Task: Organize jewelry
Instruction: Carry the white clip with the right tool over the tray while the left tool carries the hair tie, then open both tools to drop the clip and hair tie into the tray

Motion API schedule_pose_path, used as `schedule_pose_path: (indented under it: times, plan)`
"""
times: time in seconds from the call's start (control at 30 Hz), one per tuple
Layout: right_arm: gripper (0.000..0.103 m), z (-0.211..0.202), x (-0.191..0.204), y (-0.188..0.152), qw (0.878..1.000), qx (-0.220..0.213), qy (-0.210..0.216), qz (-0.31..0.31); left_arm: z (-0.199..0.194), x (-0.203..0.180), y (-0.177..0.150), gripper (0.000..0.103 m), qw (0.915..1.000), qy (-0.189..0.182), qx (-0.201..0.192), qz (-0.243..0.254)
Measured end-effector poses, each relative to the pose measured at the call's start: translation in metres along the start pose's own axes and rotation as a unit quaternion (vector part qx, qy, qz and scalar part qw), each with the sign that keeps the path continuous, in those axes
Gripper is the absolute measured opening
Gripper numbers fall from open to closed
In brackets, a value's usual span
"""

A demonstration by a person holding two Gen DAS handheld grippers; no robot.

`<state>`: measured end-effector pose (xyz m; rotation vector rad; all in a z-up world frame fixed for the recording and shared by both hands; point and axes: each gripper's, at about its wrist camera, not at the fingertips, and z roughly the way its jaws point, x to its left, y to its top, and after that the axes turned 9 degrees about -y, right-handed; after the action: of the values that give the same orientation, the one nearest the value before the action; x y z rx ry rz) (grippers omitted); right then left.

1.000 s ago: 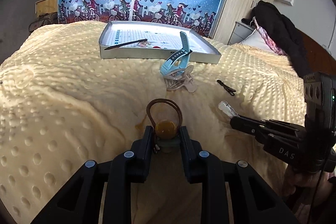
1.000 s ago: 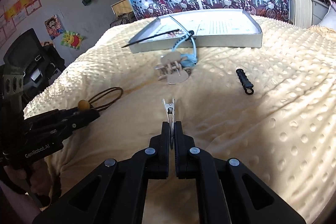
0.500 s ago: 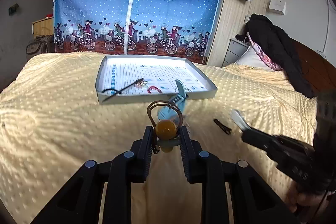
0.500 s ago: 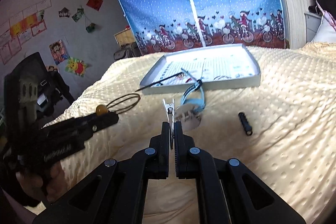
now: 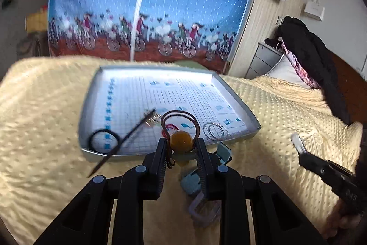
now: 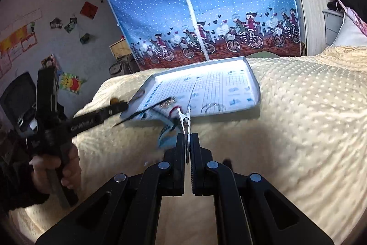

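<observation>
Hair tie (image 5: 180, 128) with amber bead clamped in left gripper (image 5: 181, 148), above tray (image 5: 91, 111) at 6 o'clock edge. Right gripper (image 6: 187, 141) pinches metal clip (image 6: 184, 117). Risk: loop probably snags tray rim; view blurred.

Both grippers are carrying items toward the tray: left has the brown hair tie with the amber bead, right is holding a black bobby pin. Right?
Not quite. The right gripper is shut on a silver metal clip, not a black bobby pin; the right wrist view shows it. The left gripper does hold the brown hair tie near the tray.
</observation>
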<state>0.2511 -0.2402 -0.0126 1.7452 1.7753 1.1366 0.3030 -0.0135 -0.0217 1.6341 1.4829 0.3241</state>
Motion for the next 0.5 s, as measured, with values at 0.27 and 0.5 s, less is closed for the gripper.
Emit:
schedule_pose_path:
  times: [0.27, 0.5]
  plan:
    - [0.004, 0.086, -0.012, 0.032, 0.999, -0.003, 0.011, 0.047, 0.047, 0.012, 0.015, 0.023, 0.9992, 0.0, 0.034, 0.021]
    - [0.004, 0.156, -0.003, 0.048, 0.998, 0.044, -0.009, 0.049, 0.079, 0.028, 0.017, 0.023, 0.9982, -0.009, 0.058, 0.017]
